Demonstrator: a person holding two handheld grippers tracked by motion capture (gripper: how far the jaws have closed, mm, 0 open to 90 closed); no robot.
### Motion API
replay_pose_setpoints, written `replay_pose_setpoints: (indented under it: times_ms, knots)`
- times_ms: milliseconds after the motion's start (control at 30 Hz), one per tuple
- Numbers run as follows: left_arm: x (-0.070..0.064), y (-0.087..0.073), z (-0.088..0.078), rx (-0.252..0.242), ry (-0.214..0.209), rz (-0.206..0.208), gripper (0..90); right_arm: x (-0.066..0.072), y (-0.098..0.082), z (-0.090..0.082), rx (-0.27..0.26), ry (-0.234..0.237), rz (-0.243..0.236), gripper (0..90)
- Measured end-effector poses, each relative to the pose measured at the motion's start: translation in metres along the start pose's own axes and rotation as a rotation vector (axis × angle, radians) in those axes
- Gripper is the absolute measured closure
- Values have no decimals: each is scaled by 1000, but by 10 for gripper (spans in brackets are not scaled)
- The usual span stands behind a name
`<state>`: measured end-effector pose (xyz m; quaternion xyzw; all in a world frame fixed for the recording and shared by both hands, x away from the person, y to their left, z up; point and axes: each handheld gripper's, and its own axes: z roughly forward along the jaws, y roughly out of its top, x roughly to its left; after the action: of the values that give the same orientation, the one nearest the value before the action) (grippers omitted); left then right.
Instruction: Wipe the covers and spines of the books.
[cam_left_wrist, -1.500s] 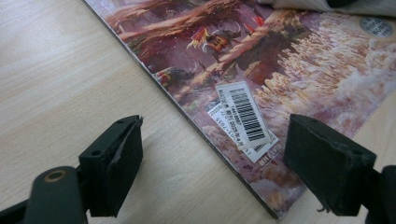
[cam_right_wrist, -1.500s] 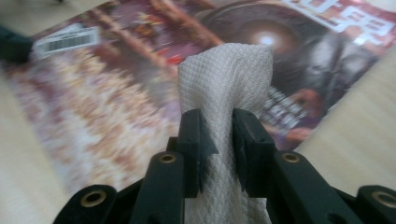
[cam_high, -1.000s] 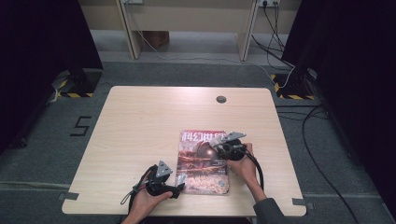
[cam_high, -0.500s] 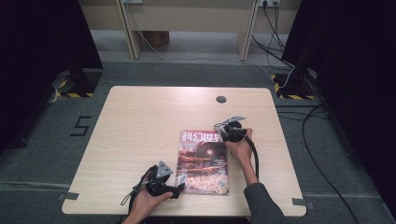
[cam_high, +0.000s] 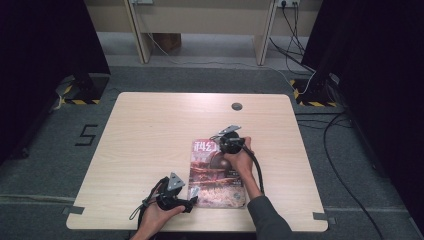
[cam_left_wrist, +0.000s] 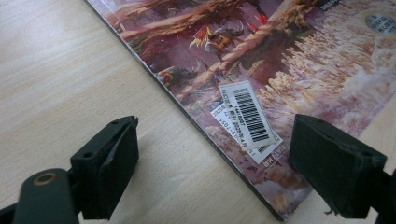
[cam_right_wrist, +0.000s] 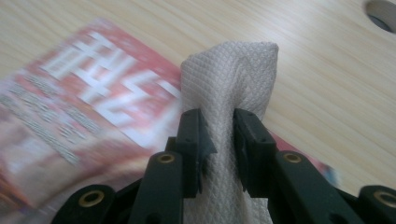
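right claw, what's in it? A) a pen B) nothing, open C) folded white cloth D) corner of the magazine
C: in the right gripper view the right claw pinches a folded white cloth between its jaws, over the top end of the magazine.

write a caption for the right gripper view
Right gripper pinching a folded white cloth over a red magazine cover on a wooden table.

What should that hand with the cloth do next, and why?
Probably draw the cloth back down the magazine cover. The right gripper pinches it at the cover's top edge, while the left gripper, jaws open, straddles the bottom corner.
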<state>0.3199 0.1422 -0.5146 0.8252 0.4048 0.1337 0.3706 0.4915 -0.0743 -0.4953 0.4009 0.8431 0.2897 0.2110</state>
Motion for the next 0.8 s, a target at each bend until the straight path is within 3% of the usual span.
replay_pose_setpoints:
  times_ms: [167,233,433,533,733,800]
  knots:
    - [0,0,0,-1,-2,-1,152,27,13,10,-17,42,-27,729]
    - [0,-1,0,-3,-4,-5,152,37,14,10,-27,73,-63,729]
    - [0,-1,0,-7,1,3,153,60,0,-3,-66,147,-150,729]
    - [0,-1,0,-9,0,-1,154,51,-8,-9,-66,155,-134,731]
    - [-1,-2,0,-13,2,1,155,3,-31,-21,-59,75,-28,731]
    - [-1,-1,0,-11,3,4,155,-7,-39,-26,-66,65,-5,731]
